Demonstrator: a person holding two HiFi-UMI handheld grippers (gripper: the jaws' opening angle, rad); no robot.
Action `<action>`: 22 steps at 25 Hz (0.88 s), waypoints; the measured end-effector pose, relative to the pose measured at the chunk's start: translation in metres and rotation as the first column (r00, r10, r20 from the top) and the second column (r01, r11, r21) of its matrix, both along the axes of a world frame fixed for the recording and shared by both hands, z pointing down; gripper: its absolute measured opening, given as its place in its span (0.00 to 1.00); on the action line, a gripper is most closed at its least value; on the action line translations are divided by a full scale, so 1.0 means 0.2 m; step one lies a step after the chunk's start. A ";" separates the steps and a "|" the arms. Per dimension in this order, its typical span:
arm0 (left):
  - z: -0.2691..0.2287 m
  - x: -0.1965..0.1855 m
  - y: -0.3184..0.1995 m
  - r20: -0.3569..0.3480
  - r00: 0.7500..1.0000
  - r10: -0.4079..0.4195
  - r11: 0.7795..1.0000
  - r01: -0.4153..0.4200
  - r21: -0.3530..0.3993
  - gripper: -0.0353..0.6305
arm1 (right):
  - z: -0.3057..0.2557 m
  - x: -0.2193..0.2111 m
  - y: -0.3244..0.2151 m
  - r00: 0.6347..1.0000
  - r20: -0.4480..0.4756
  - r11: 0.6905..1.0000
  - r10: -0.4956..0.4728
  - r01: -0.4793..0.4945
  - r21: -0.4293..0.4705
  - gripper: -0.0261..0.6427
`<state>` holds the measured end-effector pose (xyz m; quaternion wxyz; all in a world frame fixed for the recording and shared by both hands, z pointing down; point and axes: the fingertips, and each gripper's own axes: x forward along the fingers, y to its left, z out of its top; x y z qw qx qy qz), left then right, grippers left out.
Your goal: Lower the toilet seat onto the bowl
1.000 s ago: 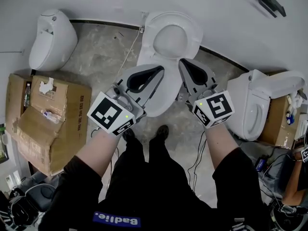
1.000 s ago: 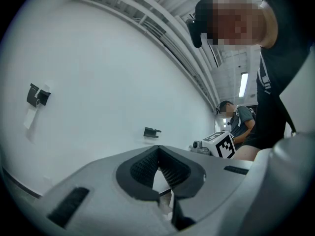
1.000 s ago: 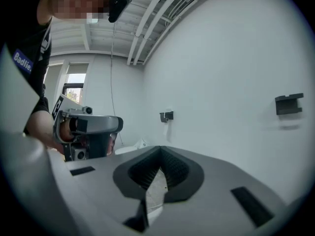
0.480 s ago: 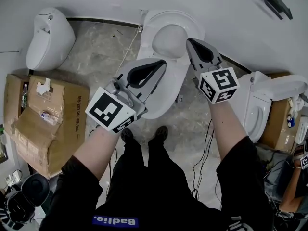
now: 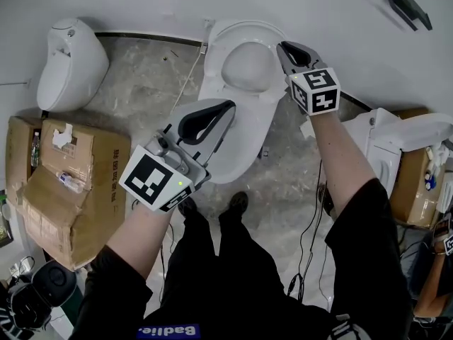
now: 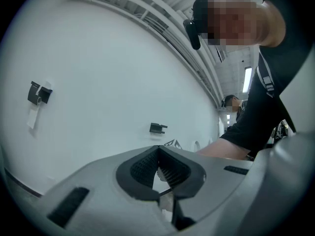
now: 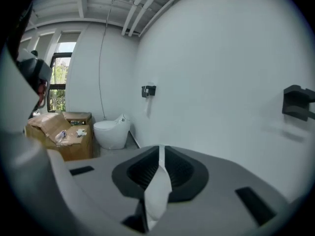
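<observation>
Toilet seat (image 5: 218, 59): stands raised at the back of its bowl (image 5: 251, 127), against the white wall, not lowered. The bowl runs from the seat toward the person's feet on a grey marbled floor (image 5: 145, 76).

Cardboard box (image 5: 78, 183): on the floor to the left, flaps open, small items lying on top.

Second toilet (image 5: 71, 62): far left, against the wall, well apart from the first. Third toilet (image 5: 386, 144): to the right, beside another brown box.

Left gripper (image 5: 228, 106): hangs above the front of the bowl, apart from the seat. Its fingers are clenched tip to tip with nothing between them.

Right gripper (image 5: 284, 47): at the right edge of the raised seat. Fingers pressed together. A white sliver shows in the slit behind the tips, and it cannot be told what it is. Contact with the seat cannot be confirmed.

Black bracket (image 5: 407, 6): fixed on the wall, upper right.
</observation>
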<state>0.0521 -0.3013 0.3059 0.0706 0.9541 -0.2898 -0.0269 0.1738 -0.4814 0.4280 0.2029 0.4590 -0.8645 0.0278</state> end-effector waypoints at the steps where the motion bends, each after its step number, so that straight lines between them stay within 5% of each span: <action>1: 0.01 0.00 0.00 0.002 1.000 0.001 1.000 -0.001 -0.002 0.07 | 0.03 0.02 -0.03 1.000 -0.022 1.000 0.003 -0.004 -0.005 0.08; 13: 0.06 0.02 0.01 0.024 1.000 -0.006 1.000 0.006 -0.002 0.07 | 0.27 0.07 -0.31 0.960 -0.273 0.998 -0.059 0.050 -0.039 0.18; 22: 0.07 0.05 0.05 -0.010 1.000 0.019 0.999 -0.019 -0.033 0.07 | 0.41 0.06 -0.43 0.931 -0.354 0.996 -0.090 0.082 -0.040 0.18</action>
